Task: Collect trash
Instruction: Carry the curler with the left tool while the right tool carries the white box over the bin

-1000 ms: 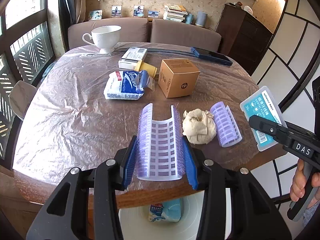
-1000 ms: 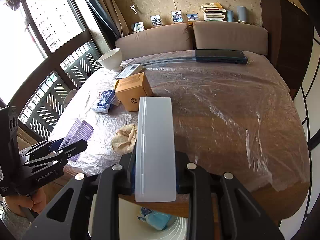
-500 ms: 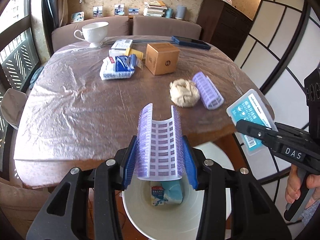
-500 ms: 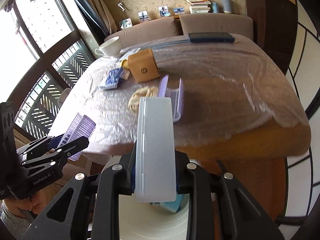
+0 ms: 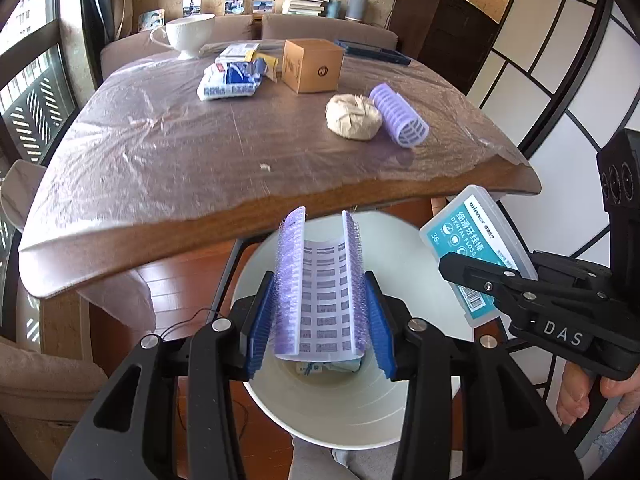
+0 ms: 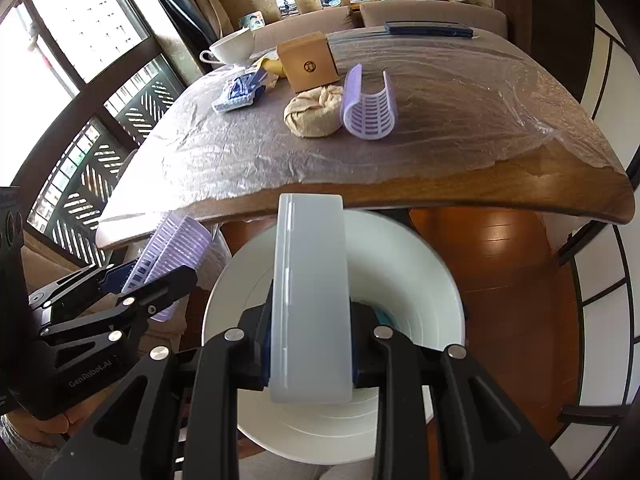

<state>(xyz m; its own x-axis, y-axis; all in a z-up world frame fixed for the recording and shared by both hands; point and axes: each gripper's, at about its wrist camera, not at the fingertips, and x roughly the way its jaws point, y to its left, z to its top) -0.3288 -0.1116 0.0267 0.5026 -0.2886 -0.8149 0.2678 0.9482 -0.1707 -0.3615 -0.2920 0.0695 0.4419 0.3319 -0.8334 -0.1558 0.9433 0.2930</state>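
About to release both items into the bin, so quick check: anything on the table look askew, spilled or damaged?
Nothing spilled or broken. Two small oddities: the clear plastic sheet over the table is wrinkled and lifts loose at the near right corner, and the purple hair roller lies on its side against the crumpled paper ball.

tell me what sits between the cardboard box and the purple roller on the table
A crumpled paper ball lies between the box and the roller, touching the roller; the right wrist view shows it.
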